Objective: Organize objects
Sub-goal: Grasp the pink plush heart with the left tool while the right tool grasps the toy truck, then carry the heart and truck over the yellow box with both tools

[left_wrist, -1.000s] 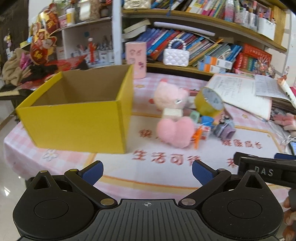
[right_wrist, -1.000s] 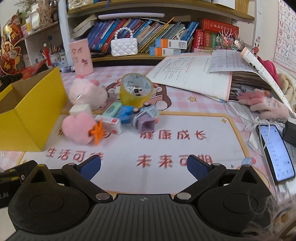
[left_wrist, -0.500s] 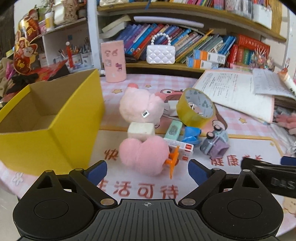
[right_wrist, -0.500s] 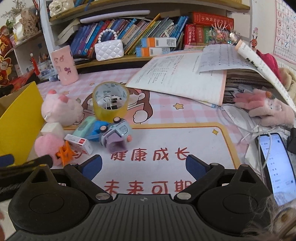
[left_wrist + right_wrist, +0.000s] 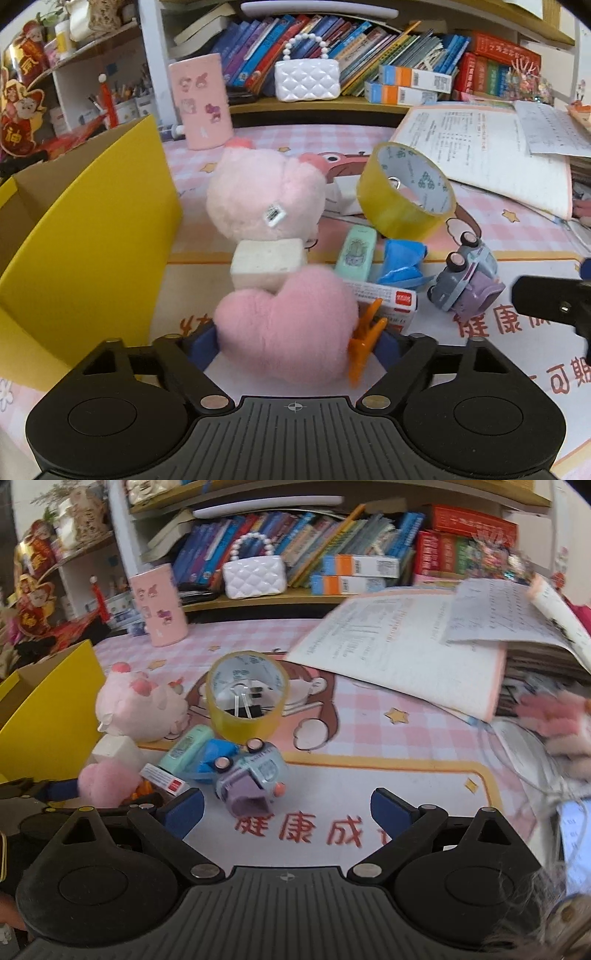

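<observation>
1. The left gripper [image 5: 291, 345] is seen with its blue fingers [image 5: 201, 345] set apart on either side of the pink heart plush [image 5: 286, 325]; whether the pads press it cannot be told, since the plush hides their inner faces; an orange clip [image 5: 364, 341] is wedged between the plush and the right-hand finger.
2. The right gripper [image 5: 288, 810] is held with its fingers [image 5: 184, 808] wide apart and nothing between them; bare mat [image 5: 369, 786] lies ahead of it.
3. Just past its left finger the toy car [image 5: 255, 779] is found tipped on its side, touching the blue wrapper [image 5: 214, 758].
4. To the left of the heart plush, the yellow box [image 5: 92, 236] stands close, its near corner edge just beside the plush; little room is left on that side.
5. Behind the heart plush a white block [image 5: 267, 262] is touched; behind that the pink pig plush [image 5: 264, 197] sits; a mint case [image 5: 356, 253] and a red-and-white carton [image 5: 384, 297] are crowded to the right.
6. The tape roll [image 5: 245, 696] is tilted on its edge; only in the right wrist view is a binder clip [image 5: 245, 701] shown inside its ring.
7. Only in the right wrist view is the phone [image 5: 576, 845] seen at the mat's right edge, with open books [image 5: 406, 653] beyond.
</observation>
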Motion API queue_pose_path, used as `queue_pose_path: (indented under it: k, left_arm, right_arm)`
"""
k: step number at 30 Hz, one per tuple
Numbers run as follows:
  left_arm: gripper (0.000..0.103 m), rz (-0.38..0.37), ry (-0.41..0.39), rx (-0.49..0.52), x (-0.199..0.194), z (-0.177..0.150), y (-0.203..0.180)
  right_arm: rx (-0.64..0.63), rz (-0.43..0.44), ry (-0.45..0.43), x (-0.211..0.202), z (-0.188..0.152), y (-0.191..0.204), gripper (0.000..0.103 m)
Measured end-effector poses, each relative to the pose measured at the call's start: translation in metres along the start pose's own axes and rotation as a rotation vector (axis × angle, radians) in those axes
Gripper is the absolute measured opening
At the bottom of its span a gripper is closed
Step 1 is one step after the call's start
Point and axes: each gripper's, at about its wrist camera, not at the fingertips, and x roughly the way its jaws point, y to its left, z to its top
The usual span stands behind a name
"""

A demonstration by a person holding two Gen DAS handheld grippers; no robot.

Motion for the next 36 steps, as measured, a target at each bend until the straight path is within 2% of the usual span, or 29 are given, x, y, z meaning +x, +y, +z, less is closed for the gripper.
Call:
queue_pose_path:
  k: [6,9,12,14,17,21,27,36]
  left_arm:
    - [0.083,0.002,-0.020,-0.045,-0.039,-0.010,0.010]
    - [0.083,-0.005,-0.028,-0.082,-0.060,-0.022,0.016]
    - [0.083,0.002,-0.032,-0.146,-0.079,-0.034,0.024]
    - [0.083,0.011,-0.027,-0.193,-0.090,-0.041,0.031]
    - [0.083,0.032,-0.031,-0.237,-0.103,-0.051,0.039]
    - [0.083,0.049,-0.044,-0.284,-0.115,-0.063,0.050]
    - [0.083,0.047,-0.089,-0.331,-0.128,-0.074,0.071]
    - [0.083,0.000,-0.127,-0.308,-0.151,-0.096,0.110]
  right_arm:
    - [-0.107,0.066,0.017,0.024,0.008,0.007,0.097]
    - [-0.186,0.101,0.039,0.041,0.011,0.014,0.090]
    - [-0.268,0.115,0.061,0.058,0.013,0.021,0.079]
    - [-0.291,0.112,0.068,0.067,0.014,0.022,0.062]
    - [-0.285,0.121,0.075,0.071,0.015,0.020,0.061]
    - [-0.248,0.104,0.067,0.057,0.013,0.019,0.061]
    - [-0.159,0.091,0.056,0.014,-0.001,0.030,0.061]
    - [-0.091,0.155,0.076,-0.049,-0.041,0.099,0.061]
